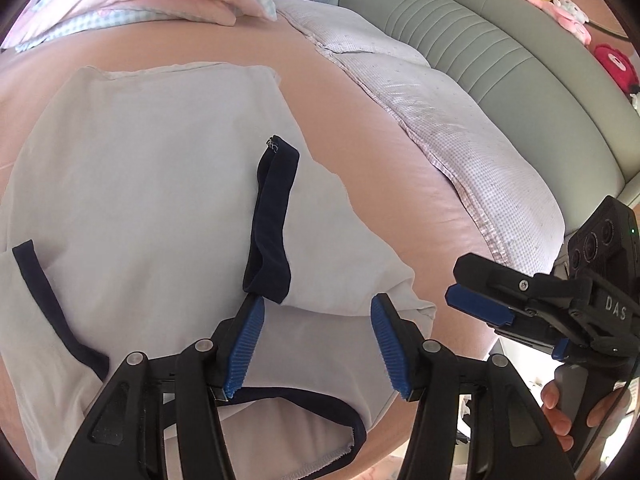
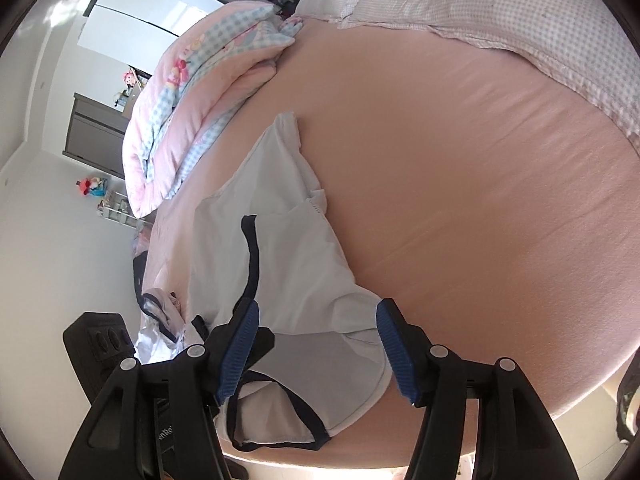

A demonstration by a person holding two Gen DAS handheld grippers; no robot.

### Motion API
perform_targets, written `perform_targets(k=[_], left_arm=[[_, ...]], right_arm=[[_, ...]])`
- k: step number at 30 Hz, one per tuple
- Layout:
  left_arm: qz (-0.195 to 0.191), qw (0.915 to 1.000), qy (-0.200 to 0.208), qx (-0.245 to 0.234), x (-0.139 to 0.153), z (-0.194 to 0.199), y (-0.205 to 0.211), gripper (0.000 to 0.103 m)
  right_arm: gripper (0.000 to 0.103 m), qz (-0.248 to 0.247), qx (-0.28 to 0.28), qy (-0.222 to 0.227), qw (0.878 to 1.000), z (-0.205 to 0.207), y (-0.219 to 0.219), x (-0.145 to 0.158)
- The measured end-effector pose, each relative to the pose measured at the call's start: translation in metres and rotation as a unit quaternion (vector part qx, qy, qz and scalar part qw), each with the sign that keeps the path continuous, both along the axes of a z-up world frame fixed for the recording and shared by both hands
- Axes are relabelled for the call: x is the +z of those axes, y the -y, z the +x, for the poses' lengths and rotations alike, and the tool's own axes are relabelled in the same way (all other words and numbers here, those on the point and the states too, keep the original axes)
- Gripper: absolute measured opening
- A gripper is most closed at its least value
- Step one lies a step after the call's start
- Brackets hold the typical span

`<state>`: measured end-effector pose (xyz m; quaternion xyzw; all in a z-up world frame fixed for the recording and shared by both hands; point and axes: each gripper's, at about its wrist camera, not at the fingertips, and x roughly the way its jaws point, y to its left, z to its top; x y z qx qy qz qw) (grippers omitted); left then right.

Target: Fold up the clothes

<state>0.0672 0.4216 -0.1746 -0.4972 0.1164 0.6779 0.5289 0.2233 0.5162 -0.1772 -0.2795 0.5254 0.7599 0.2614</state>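
Shirt (image 1: pixel 132 184), smooth white, navy-trimmed.

Pink bedsheet (image 2: pixel 460 200), folded quilt (image 2: pixel 192 112), plush toys (image 1: pixel 560 4).

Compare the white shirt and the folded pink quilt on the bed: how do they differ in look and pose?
The white shirt is thin and plain white with navy trim; the pink quilt is thick, pink with blue check and cartoon prints. The shirt lies flat, sleeves folded in, near the bed's edge under both open grippers; the quilt sits bundled further back. Both rest on the pink sheet.
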Motion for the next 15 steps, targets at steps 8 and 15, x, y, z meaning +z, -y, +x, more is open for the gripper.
perform_targets(k=[8,15], left_arm=[[-0.010,0.9999,-0.004,0.005,-0.001,-0.001,-0.005,0.053],[0.003,0.9985,0.045,0.030,-0.005,-0.013,-0.002,0.053]], right_arm=[[0.061,0.051,0.013,0.082,0.995,-0.003,0.002,-0.002],[0.061,0.099,0.070,0.139,0.983,-0.019,0.016,0.000]])
